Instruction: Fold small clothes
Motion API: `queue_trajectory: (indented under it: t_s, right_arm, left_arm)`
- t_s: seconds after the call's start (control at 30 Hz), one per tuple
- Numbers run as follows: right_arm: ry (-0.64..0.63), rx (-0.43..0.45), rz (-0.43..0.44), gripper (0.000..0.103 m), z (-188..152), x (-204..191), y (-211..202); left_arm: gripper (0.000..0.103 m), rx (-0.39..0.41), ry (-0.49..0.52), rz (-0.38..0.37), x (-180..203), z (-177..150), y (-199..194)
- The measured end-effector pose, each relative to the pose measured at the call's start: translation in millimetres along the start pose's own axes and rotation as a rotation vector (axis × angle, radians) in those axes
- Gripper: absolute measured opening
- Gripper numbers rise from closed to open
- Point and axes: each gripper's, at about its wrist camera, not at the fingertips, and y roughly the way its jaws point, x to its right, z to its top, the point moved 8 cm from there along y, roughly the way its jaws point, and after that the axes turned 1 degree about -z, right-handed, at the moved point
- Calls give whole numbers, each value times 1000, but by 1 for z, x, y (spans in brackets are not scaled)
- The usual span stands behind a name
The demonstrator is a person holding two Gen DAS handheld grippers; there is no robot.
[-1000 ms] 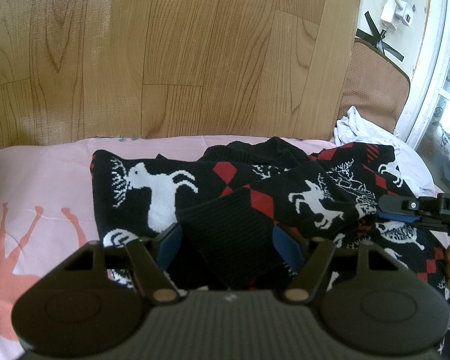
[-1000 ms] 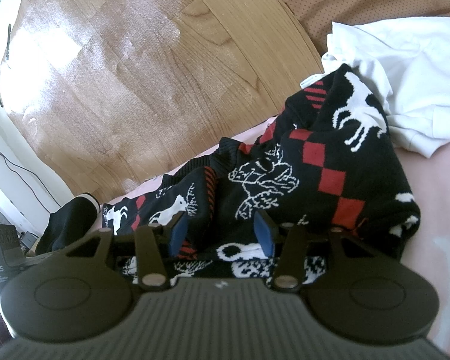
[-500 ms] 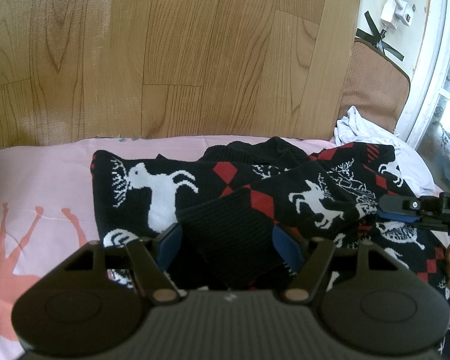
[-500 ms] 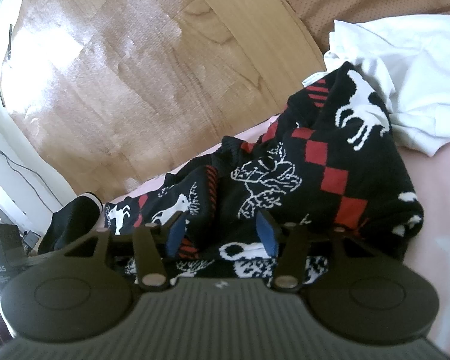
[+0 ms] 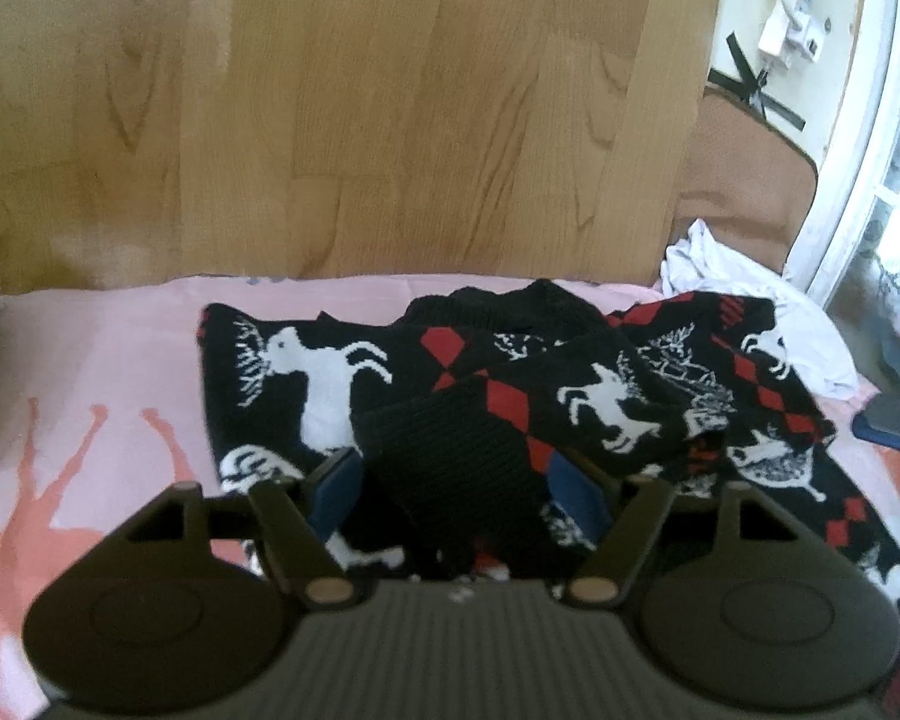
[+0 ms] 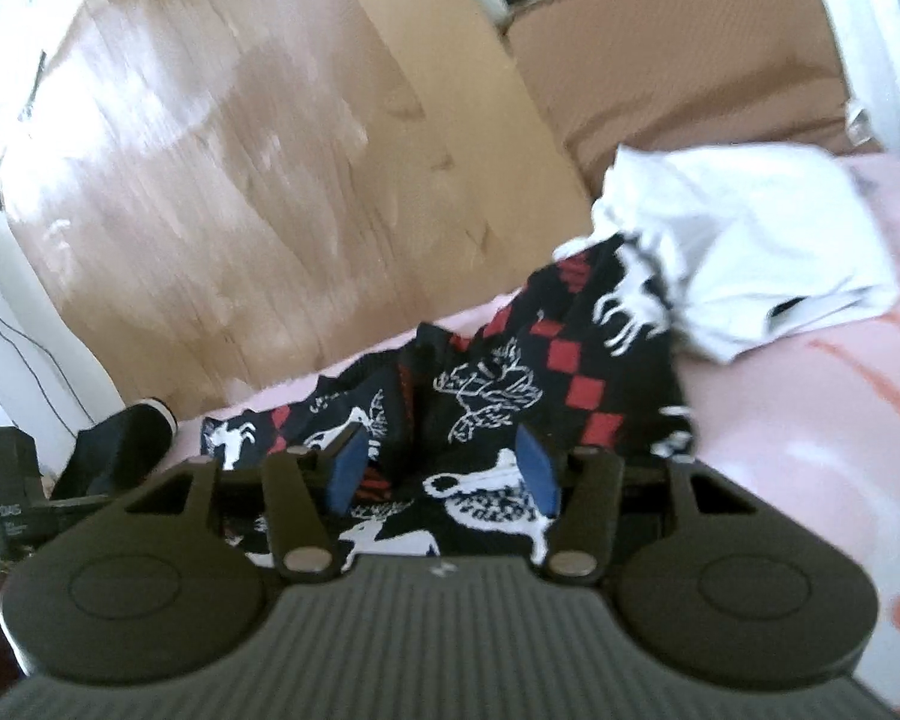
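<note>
A black knit sweater [image 5: 342, 372] with white reindeer and red diamonds lies crumpled on the pink sheet [image 5: 90, 360]. My left gripper [image 5: 456, 492] hangs low over its near edge. Its jaws are opening, and the ribbed black cuff [image 5: 450, 450] lies between the blue pads [image 5: 333, 495] without being pinched. In the right wrist view the same sweater [image 6: 570, 360] spreads below my right gripper [image 6: 444, 468], which stands open above the cloth and grips nothing. The right gripper's tip [image 5: 888, 426] shows at the far right edge of the left wrist view.
A crumpled white garment [image 6: 750, 240] lies against the sweater's far right end. A wood-pattern board [image 5: 390, 120] and a brown cushion [image 6: 690, 60] stand behind the bed. A black item [image 6: 120, 444] rests at the sheet's left end.
My right gripper has lifted and drawn back from the sweater with its jaws a little wider. In the left wrist view it has slid toward the right edge. The left gripper has stayed put.
</note>
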Motion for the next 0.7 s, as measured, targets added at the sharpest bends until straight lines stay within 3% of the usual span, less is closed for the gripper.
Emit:
queue_trajectory:
  t_s: [0.17, 0.33, 0.57, 0.7]
  right_arm:
    - [-37, 24, -15, 57, -8, 4, -35]
    - [-101, 21, -21, 57, -24, 5, -58]
    - [-179, -22, 45, 38, -61, 0, -97]
    - [-184, -38, 46, 37, -77, 7, -117]
  left_arm:
    - [71, 28, -19, 29, -6, -13, -48]
    - [71, 45, -93, 48, -26, -50, -110]
    - [66, 33, -220, 31, -44, -116, -190]
    - [66, 19, -263, -15, -27, -143, -214]
